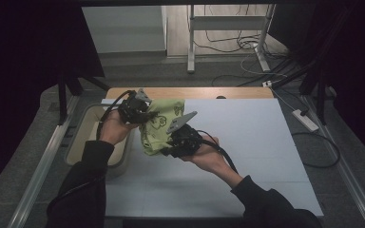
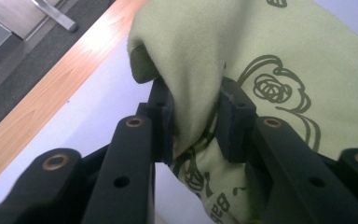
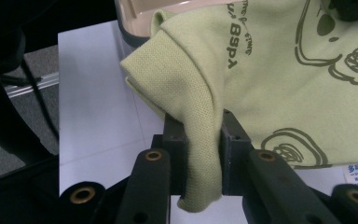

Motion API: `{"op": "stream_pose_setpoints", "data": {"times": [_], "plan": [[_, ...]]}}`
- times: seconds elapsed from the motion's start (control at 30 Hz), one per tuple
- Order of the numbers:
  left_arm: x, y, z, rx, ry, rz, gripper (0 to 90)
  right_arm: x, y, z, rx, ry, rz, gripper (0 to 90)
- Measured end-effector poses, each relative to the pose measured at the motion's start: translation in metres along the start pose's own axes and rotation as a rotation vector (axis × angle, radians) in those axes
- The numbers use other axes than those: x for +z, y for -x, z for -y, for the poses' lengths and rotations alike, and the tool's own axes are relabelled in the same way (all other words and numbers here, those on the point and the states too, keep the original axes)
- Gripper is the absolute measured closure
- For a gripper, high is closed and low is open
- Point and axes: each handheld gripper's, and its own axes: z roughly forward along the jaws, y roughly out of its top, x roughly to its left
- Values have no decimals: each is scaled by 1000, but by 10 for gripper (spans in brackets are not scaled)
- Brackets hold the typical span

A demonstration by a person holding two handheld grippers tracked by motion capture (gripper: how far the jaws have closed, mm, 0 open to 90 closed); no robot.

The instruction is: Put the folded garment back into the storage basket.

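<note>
Both claws clamp the green printed shirt (image 1: 159, 126) off the bench (image 1: 247, 142), beside the beige tub (image 1: 83, 137). Left claw (image 2: 196, 119) pinches a fold near the print; right claw (image 3: 204, 154) grips an edge hem. Two-point hold likely to spread it out.

My white-topped counter (image 1: 247, 142) with a pale wooden far edge (image 1: 190, 92) stands on grey carpeted floor (image 1: 171, 71). Beyond it: a white metal stand (image 1: 228, 23), loose black cables (image 1: 228, 45), a white power strip (image 1: 305, 119). Dark curtains (image 1: 28, 47) flank both sides.
</note>
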Motion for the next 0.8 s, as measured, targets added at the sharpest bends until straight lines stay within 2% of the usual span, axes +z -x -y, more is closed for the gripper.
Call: {"op": "stream_pose_setpoints", "data": {"times": [0.27,0.5,0.8], "plan": [[-6,-10,9,-26,2,-19,696,8,1,-10,13,19,-17,763],[-10,-20,15,-47,-6,-37,695,17,2,-20,7,20,-16,764],[-16,-32,25,-80,-10,-37,693,28,0,-31,-3,19,-21,763]]}}
